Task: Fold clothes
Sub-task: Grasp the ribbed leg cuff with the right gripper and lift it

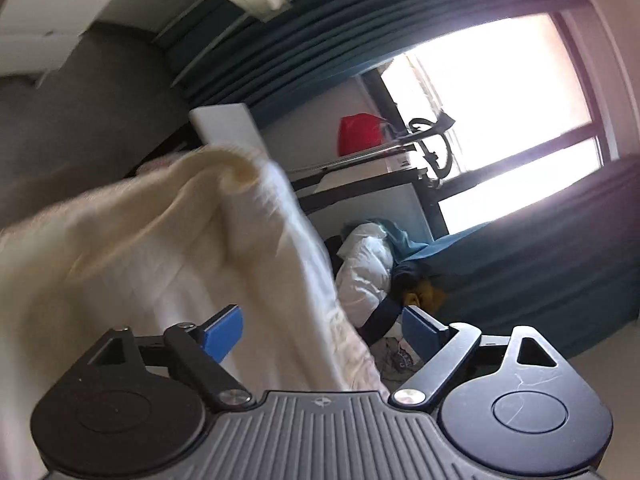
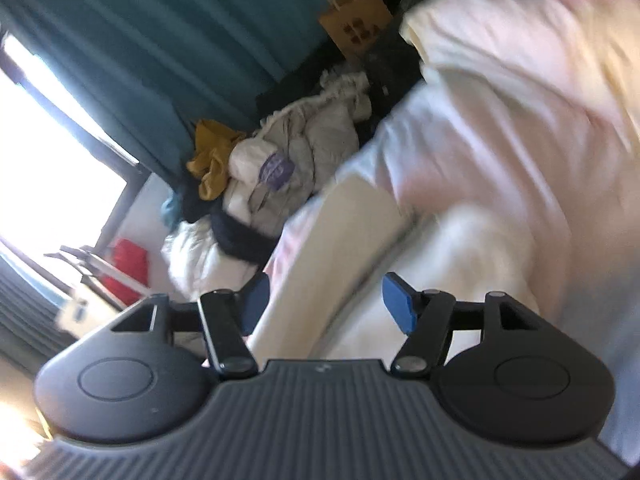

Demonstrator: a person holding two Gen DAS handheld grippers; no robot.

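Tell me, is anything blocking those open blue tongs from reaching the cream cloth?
Nothing visible. The cream cloth already hangs between the open left tongs, and pale fabric lies directly ahead of the open right tongs. Both views are blurred.

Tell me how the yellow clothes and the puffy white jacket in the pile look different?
The yellow garment is mustard coloured, small and crumpled into a bunch; the white puffy jacket is pale, much bigger and quilted into fat sections. The jacket shows a purple patch; the yellow garment looks plain. Both lie unfolded in the same heap by the teal curtain.
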